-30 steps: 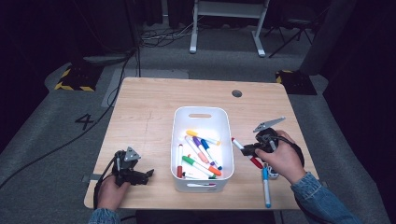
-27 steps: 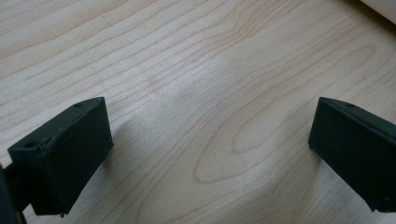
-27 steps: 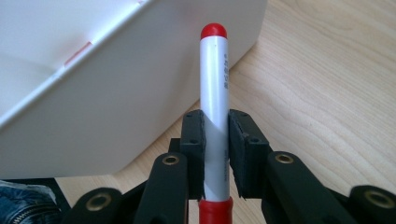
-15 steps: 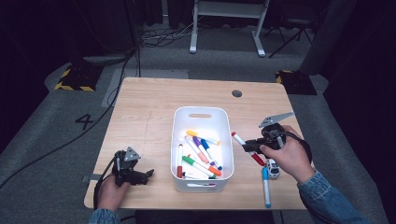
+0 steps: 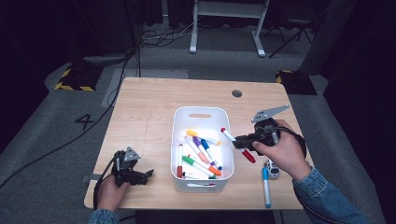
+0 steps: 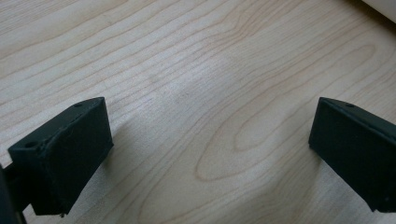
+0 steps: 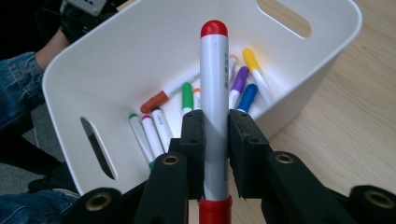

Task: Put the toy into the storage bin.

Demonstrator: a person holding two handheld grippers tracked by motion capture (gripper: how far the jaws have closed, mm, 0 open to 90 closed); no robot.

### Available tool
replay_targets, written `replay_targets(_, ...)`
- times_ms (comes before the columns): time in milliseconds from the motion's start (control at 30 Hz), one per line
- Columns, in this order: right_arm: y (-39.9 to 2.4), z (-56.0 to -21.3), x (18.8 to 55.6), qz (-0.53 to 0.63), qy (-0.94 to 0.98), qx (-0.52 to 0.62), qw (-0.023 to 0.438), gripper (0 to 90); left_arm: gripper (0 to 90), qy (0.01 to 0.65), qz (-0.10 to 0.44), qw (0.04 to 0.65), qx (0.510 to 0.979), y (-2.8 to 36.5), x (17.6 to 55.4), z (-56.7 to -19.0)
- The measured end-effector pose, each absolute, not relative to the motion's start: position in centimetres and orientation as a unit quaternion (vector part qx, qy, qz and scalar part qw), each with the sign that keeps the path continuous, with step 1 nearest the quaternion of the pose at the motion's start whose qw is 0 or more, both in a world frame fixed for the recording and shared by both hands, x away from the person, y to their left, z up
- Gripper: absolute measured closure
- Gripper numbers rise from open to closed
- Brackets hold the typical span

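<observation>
We have the right gripper (image 7: 215, 140) clamped mid-barrel on the red marker (image 5: 237, 144) above the white bin (image 5: 180, 123) rim, light, stiff, slick plastic; left gripper (image 6: 210, 154) jaws wide, empty

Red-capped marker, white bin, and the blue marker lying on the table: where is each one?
Red-capped marker (image 7: 214, 93): right gripper view, on its white barrel above the pads.
White bin (image 5: 200, 113): high view, on its far rim by the handle slot.
Blue marker (image 5: 266, 186): high view, mid-barrel, lying on the table.
</observation>
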State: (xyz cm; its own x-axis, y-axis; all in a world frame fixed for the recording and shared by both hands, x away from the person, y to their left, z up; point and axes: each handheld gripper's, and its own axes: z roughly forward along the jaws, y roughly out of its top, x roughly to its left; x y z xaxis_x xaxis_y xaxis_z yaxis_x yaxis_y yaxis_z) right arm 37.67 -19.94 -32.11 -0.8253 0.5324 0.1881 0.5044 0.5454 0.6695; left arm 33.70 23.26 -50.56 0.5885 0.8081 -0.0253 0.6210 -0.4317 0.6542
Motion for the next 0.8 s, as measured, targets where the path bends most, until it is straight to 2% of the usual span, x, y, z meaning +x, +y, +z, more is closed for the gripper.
replay_targets(300, -17.0, -30.6, 37.0, 0.375, 0.888, 0.266, 0.013, 77.2, 0.0, 0.430, 0.147, 0.317, 0.833, 23.3, 33.9, -50.5)
replay_targets(800, -13.1, -31.2, 36.6, 0.386, 0.894, 0.226, -0.012, 77.2, 0.0, 0.429, 0.147, 0.316, 0.833, 23.3, 33.9, -50.5)
